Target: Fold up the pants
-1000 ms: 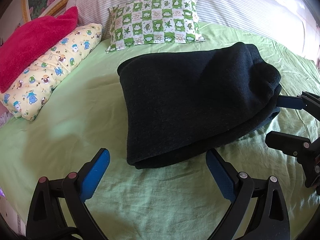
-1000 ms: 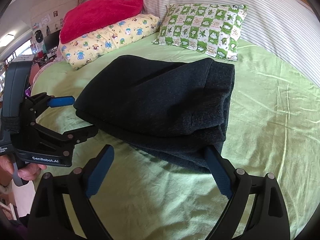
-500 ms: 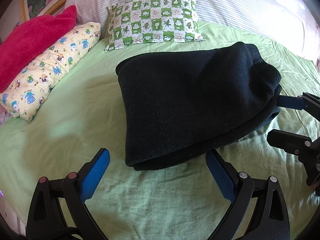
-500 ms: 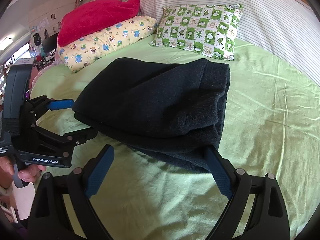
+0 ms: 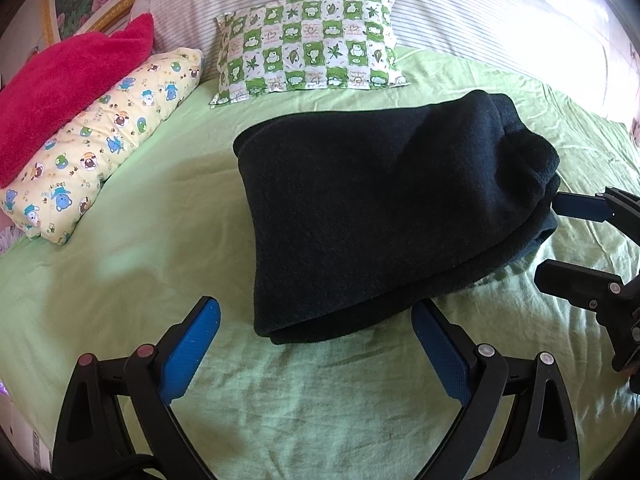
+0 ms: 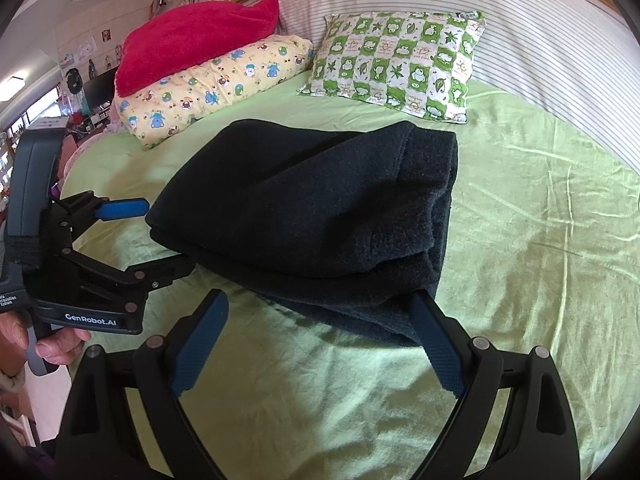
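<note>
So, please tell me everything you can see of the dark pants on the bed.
The pants are dark, nearly black, of thick fleece-like cloth. They lie folded into a compact stack of several layers on the green sheet, in front of the green checked pillow. One rounded end shows stacked folds. The left gripper and right gripper are both open, beside the stack's near edges, neither gripping the cloth.

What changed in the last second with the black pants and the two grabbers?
Almost nothing. The folded black pants stayed in the same bundle on the green sheet. The left gripper and right gripper stayed open, gripping nothing; the views only drifted slightly. The pillows did not move.
</note>
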The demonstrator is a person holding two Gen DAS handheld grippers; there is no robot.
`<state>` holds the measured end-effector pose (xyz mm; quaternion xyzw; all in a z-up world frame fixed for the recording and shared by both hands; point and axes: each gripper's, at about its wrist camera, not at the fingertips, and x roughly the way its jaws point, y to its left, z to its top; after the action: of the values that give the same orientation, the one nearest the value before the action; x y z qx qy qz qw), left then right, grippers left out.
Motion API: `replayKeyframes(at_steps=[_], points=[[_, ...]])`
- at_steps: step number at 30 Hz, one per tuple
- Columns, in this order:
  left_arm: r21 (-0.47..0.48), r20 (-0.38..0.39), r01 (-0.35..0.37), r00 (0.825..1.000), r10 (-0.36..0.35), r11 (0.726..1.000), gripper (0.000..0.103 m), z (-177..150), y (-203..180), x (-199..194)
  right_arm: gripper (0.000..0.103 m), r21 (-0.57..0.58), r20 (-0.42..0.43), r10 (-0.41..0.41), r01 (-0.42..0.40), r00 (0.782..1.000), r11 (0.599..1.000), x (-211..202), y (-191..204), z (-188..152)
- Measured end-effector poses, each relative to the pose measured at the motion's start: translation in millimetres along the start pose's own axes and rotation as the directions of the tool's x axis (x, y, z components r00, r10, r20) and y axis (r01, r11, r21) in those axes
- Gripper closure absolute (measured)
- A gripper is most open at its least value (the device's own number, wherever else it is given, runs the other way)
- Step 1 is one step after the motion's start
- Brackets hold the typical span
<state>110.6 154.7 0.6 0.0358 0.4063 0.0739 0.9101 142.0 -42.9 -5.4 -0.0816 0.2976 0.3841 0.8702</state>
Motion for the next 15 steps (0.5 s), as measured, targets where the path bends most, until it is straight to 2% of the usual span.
replayKeyframes(at_steps=[15], points=[[0.003, 0.017, -0.004, 1.0, 0.004, 1.0, 0.008, 6.2, 0.1, -2.8, 0.011, 0.011, 0.007, -0.01, 0.01, 1.0, 1.0, -2.7, -3.6, 0.8]])
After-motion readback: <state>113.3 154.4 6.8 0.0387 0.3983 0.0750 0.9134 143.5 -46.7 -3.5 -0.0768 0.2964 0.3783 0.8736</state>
